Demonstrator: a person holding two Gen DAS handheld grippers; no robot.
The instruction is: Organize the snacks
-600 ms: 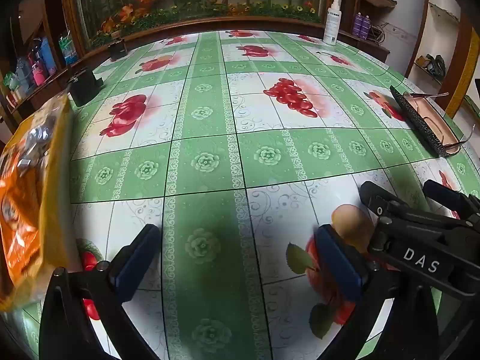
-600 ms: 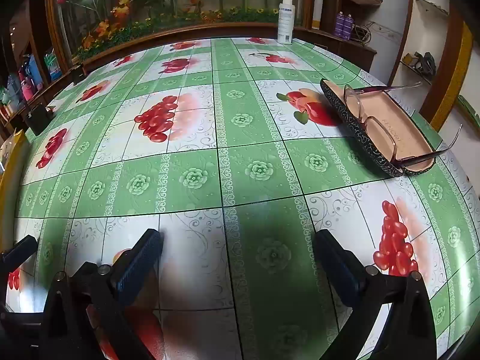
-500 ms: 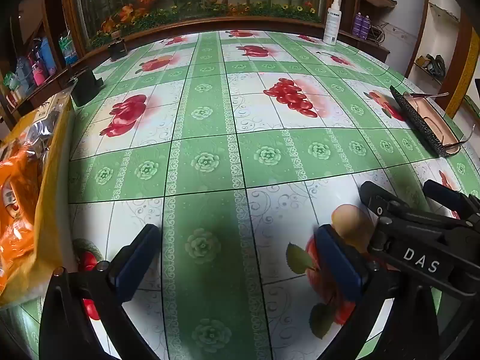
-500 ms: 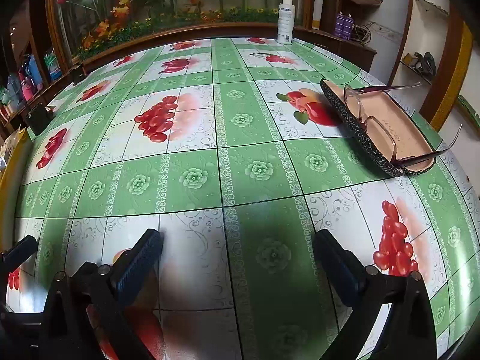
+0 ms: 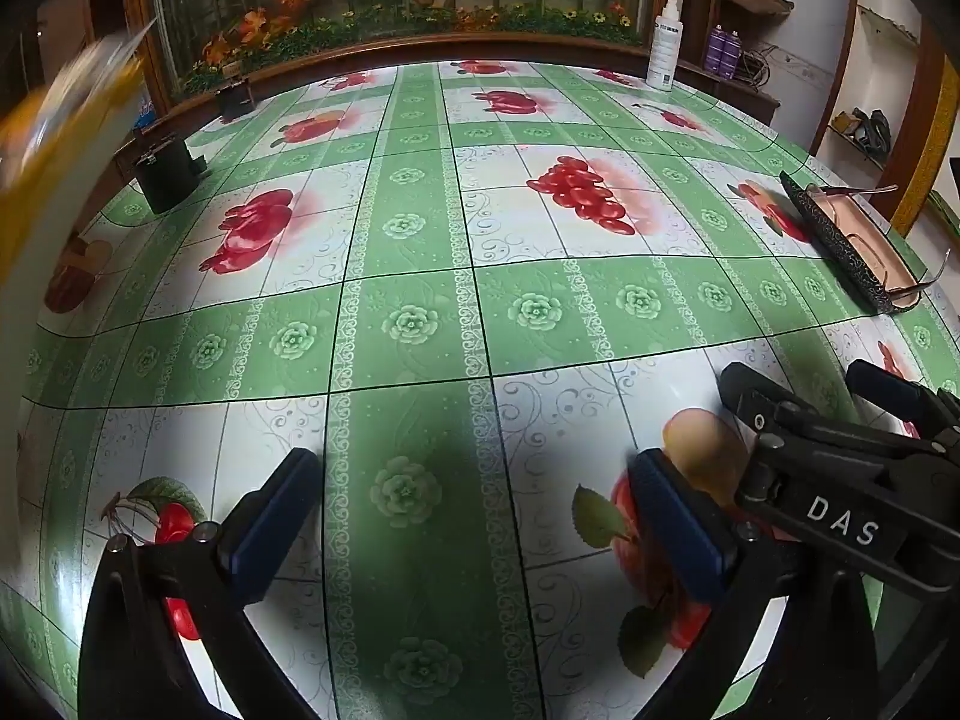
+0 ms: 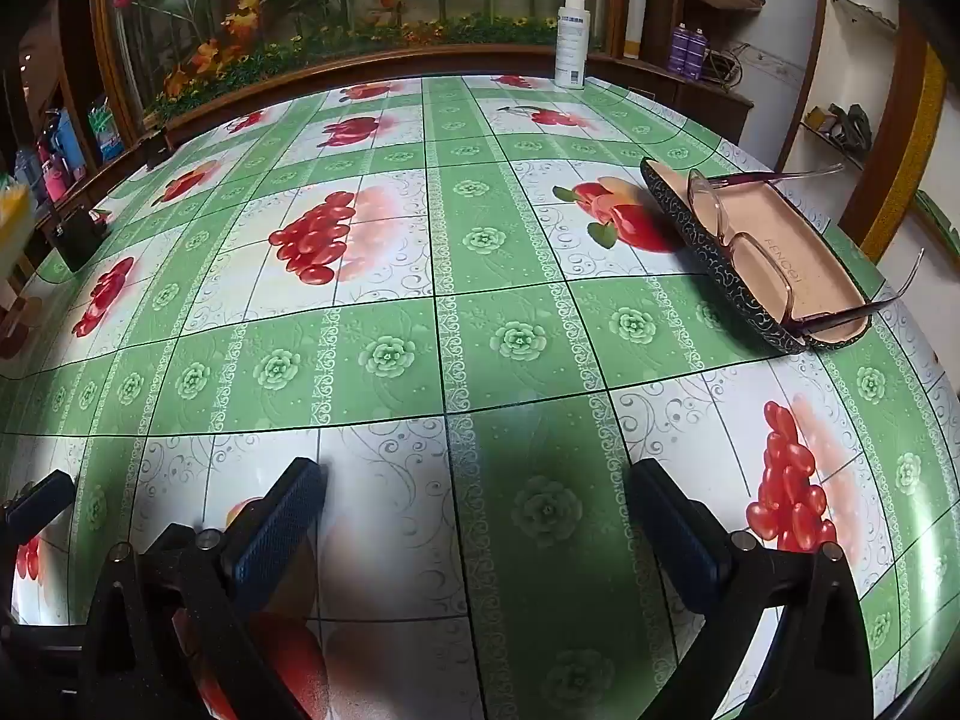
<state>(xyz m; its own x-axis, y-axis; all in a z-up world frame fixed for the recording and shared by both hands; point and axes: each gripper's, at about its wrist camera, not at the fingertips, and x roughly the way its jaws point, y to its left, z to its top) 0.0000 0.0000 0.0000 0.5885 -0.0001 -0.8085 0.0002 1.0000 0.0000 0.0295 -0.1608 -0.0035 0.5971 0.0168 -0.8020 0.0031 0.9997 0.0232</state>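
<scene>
The snack bag is showing only as a yellow and orange blur at about ten o'clock in the left wrist view, up at the far left edge, seemingly above the worktop rather than lying on it; what is carrying it cannot be told. In the right wrist view a small yellow patch at nine o'clock is probably the same bag. Its long axis seems to be running steeply from lower left to upper right, though the blur is making that uncertain.

The left tongs are standing wide apart with nothing between them, tilting down over the green-and-white fruit-print cloth. The right tongs are likewise spread wide and empty, and are sitting just beside the left ones at four o'clock in the left view.

The relation that matters is this: the bag is lying off to the left of both tongs, well apart from either, so the left tongs are judged the nearer and the likelier to go for it, swinging toward ten o'clock.

Farther out, an open glasses case with spectacles is resting at two o'clock in the right view, a white spray bottle is standing at twelve o'clock by the far edge, and a small black box is sitting at ten o'clock.
</scene>
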